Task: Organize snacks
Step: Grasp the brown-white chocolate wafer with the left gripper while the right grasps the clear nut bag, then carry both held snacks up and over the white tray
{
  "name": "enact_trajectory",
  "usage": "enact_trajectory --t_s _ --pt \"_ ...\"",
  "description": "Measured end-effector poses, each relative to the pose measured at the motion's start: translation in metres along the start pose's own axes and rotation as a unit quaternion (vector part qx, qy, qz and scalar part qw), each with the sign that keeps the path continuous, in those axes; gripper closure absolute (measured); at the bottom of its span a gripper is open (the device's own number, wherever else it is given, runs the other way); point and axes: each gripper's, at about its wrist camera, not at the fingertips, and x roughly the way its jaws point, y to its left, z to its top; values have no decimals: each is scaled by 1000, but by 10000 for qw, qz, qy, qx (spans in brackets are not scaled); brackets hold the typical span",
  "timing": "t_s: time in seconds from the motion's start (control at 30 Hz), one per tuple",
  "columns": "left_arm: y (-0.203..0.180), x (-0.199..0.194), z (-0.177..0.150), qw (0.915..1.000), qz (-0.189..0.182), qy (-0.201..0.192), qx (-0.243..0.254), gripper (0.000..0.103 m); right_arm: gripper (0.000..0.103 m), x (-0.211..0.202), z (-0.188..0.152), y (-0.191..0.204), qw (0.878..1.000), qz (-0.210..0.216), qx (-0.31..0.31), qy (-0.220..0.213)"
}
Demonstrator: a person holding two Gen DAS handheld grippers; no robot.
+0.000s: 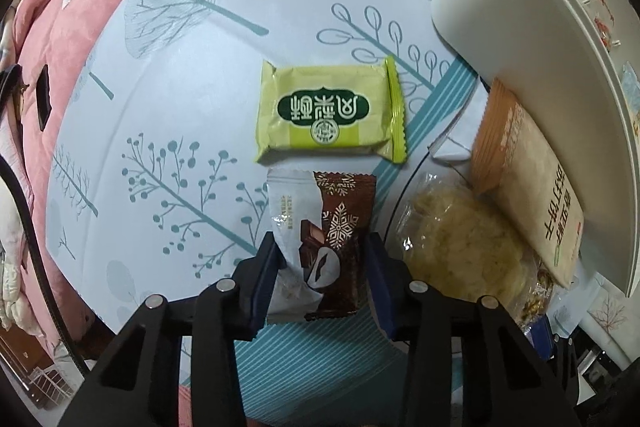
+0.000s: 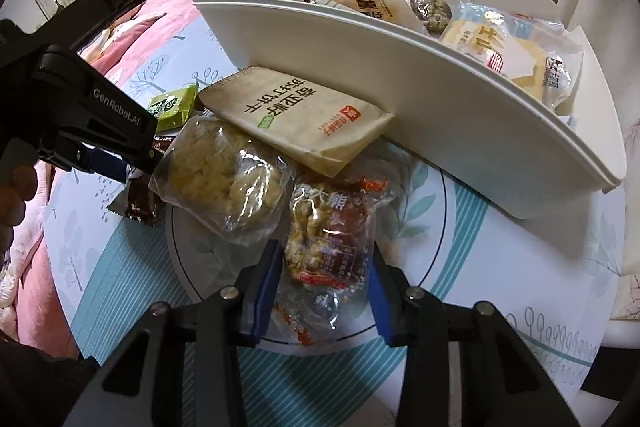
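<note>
Brown-and-white foil, printed with snowflakes, wraps the chocolate snack packet (image 1: 320,247) that sits between the jaws of the left gripper (image 1: 322,279); both blue pads press its sides, so the jaws are narrowed onto it. It lies on the tabletop (image 1: 192,75), which is covered by a pale cloth printed with teal trees. Just beyond it lies a yellow-green pastry packet with a dark green label (image 1: 330,115), a small gap between the two. To the right sits a clear bag of pale crumbly cake (image 1: 460,247), and a beige cracker packet (image 1: 532,195) leans against the wall of a white plastic storage bin (image 1: 500,19).

From the right wrist view, the right gripper (image 2: 322,279) is narrowed around a clear-and-red packet of nutty brittle (image 2: 324,239), its pads at the packet's crinkled edges; whether they grip firmly I cannot tell. The bin already holds several wrapped snacks (image 2: 492,43). A person's hand (image 2: 16,195) holds the left gripper at the left edge.
</note>
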Motion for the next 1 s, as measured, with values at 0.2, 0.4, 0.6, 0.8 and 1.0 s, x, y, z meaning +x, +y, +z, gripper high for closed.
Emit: enact_trajectory --t_s 0.2,0.4,0.6,0.8,1.0 --pt "6 3 -11 9996 -77 265 -72 68 64 -5 -4 -5 9992 83 320 239" --pt "16 -3 -23 9992 51 404 51 68 64 -13 -13 -10 9958 453 715 351" --pt "29 -27 -38 9992 -24 356 200 68 64 -30 -19 -3 9930 727 888 289" --pt "37 -72 -36 9991 -313 47 281 68 64 -45 -3 11 9895 1101 930 89" --pt "30 -120 -27 9957 -543 -456 594 68 64 -62 30 17 9877 1311 809 -262"
